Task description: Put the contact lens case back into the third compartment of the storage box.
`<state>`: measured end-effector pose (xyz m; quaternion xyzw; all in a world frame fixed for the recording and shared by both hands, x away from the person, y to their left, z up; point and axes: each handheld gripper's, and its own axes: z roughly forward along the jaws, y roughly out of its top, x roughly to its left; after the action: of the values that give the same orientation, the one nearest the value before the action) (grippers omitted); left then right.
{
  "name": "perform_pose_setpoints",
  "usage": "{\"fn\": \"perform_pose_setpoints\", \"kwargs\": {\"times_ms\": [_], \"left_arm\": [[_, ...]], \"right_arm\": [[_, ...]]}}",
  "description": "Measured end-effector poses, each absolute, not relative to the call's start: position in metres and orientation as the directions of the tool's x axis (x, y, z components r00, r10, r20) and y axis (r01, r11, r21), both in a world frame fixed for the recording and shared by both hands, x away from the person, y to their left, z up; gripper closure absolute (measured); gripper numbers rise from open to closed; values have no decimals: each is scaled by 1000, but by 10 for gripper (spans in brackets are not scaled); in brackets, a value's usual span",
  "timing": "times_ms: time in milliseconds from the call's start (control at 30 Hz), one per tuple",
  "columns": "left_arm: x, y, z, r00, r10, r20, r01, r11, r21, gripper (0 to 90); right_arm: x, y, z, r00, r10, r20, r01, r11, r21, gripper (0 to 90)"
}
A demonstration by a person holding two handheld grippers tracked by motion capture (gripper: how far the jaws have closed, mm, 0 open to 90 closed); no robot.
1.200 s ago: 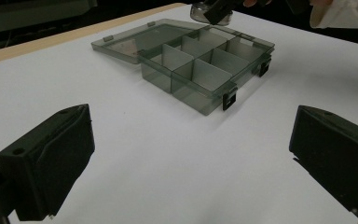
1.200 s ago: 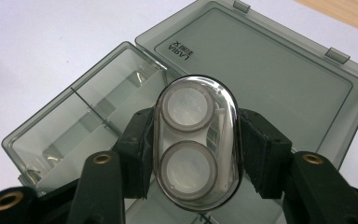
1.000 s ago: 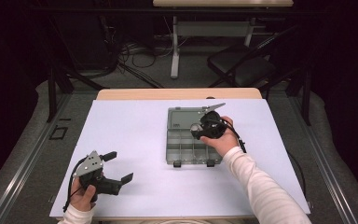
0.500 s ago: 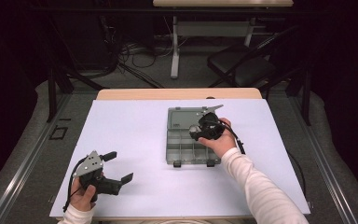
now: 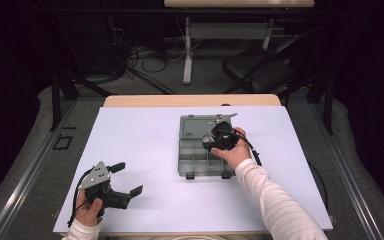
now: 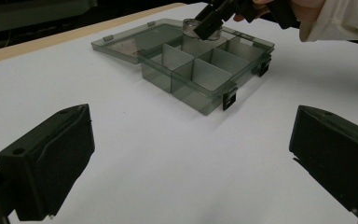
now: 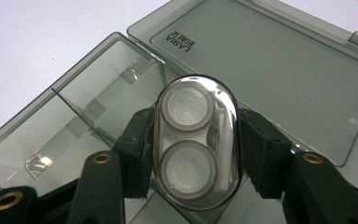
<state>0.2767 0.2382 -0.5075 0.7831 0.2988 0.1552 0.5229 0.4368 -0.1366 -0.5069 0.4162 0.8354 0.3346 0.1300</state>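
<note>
While right gripper (image 7: 193,154) pinches case (image 7: 195,140), wrist seemingly bent.

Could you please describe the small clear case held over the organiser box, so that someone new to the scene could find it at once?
On the white table lies an open smoky-grey organiser box, its lid folded flat behind it. Above its compartments the right hand-held gripper clamps a small clear oval case. Unlike the box's square cells, it is rounded and shows two round wells, one above the other.
</note>
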Motion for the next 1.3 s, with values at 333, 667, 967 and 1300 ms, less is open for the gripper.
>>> {"fn": "perform_pose_setpoints", "kwargs": {"times_ms": [333,667,967,1300], "left_arm": [[277,238,-508,773,630,-69,306,-275,912,3],[277,238,-507,773,630,-69,307,-276,911,3],[277,238,-507,773,631,-69,307,-276,911,3],[277,238,-508,773,630,-73,308,-272,912,3]], "right_arm": [[439,-141,-510,-610,788,78,620,414,666,486],[439,-148,-515,-596,795,113,643,388,660,486],[440,-150,-516,-595,794,127,647,380,661,476],[439,-150,-515,-594,793,133,651,376,660,437]]}}
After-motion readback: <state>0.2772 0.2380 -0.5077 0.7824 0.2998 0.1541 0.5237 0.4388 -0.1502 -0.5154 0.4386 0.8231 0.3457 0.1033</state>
